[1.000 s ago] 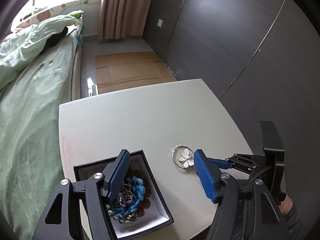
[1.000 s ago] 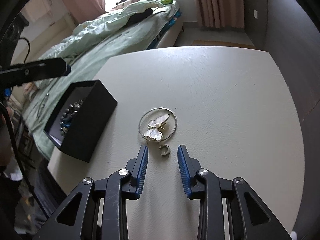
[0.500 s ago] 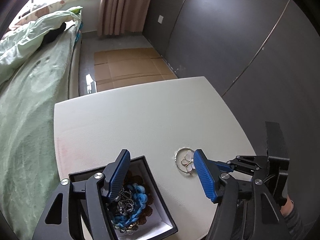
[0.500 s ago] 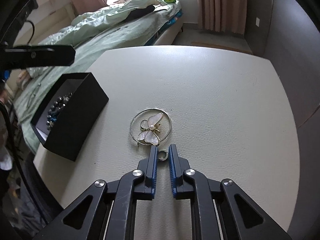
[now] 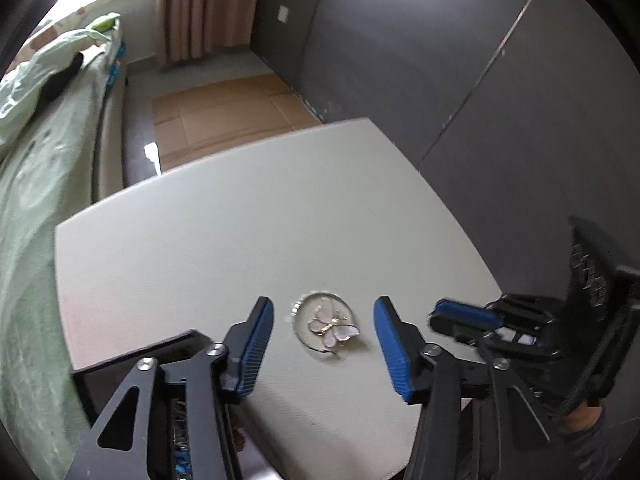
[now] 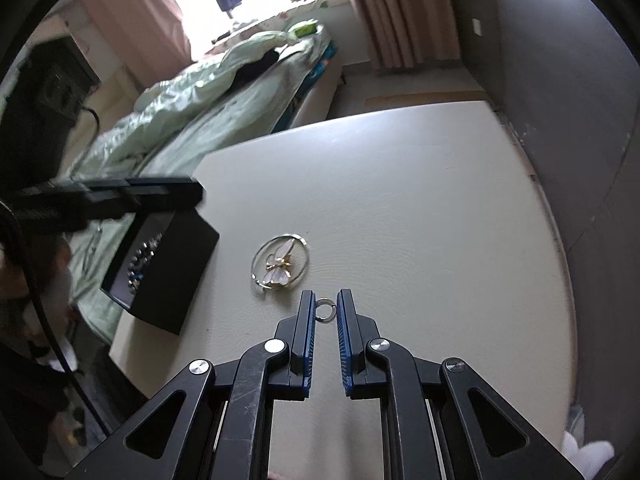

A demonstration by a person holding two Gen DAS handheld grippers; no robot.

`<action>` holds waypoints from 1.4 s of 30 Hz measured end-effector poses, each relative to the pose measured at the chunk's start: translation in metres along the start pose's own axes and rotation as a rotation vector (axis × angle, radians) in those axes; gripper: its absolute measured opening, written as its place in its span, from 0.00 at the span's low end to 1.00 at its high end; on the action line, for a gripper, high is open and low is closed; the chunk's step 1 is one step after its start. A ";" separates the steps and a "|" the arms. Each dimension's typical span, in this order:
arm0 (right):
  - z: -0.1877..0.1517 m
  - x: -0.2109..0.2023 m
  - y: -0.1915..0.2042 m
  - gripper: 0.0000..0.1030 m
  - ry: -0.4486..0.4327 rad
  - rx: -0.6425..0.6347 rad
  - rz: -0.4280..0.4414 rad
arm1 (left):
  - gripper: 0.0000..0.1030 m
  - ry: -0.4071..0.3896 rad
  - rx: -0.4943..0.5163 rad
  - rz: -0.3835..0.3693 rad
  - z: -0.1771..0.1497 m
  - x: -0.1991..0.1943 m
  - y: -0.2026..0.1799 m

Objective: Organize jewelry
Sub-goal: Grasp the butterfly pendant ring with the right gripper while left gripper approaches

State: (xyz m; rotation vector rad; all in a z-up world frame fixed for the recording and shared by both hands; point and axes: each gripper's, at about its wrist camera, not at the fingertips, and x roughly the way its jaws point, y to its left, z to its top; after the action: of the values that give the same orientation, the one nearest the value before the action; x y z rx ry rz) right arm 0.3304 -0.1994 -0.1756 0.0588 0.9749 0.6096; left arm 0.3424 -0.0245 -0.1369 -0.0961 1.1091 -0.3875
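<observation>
A white butterfly pendant inside a thin metal hoop (image 5: pixel 328 327) (image 6: pixel 280 264) lies on the pale table. My right gripper (image 6: pixel 325 311) is shut on a small silver ring (image 6: pixel 325 311) and holds it just in front of the butterfly. It shows at the right of the left wrist view (image 5: pixel 456 317). My left gripper (image 5: pixel 323 334) is open and empty, with its blue fingers either side of the butterfly. A black jewelry box (image 6: pixel 168 276) with beads inside stands at the table's left edge; in the left wrist view only its corner (image 5: pixel 132 360) shows.
The pale table (image 5: pixel 240 224) (image 6: pixel 420 208) has edges close on all sides. A bed with green bedding (image 6: pixel 192 96) lies beyond it. A dark wall (image 5: pixel 460 60) runs along the table's right side. Cardboard (image 5: pixel 224 112) lies on the floor.
My right gripper closed on the small ring and lifted it. My left gripper moved right, from over the box to around the butterfly.
</observation>
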 end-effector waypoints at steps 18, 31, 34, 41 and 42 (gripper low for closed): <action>-0.021 -0.044 -0.039 0.12 -0.089 0.135 0.002 | 0.46 0.193 -0.043 0.050 0.001 0.064 -0.017; -0.032 -0.043 -0.052 0.12 -0.090 0.181 0.004 | 0.46 0.218 -0.040 0.131 0.000 0.076 -0.022; -0.035 -0.042 -0.053 0.12 -0.090 0.189 0.004 | 0.46 0.220 0.022 0.184 -0.004 0.078 -0.033; -0.037 -0.043 -0.054 0.12 -0.091 0.199 0.005 | 0.41 0.214 0.030 0.179 -0.005 0.074 -0.032; -0.037 -0.044 -0.053 0.12 -0.092 0.198 0.005 | 0.40 0.211 0.024 0.168 -0.005 0.072 -0.030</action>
State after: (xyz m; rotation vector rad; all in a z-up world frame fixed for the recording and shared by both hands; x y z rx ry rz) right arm 0.3073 -0.2745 -0.1804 0.2624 0.9437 0.5092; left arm 0.3577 -0.0774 -0.1929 0.0610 1.3100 -0.2643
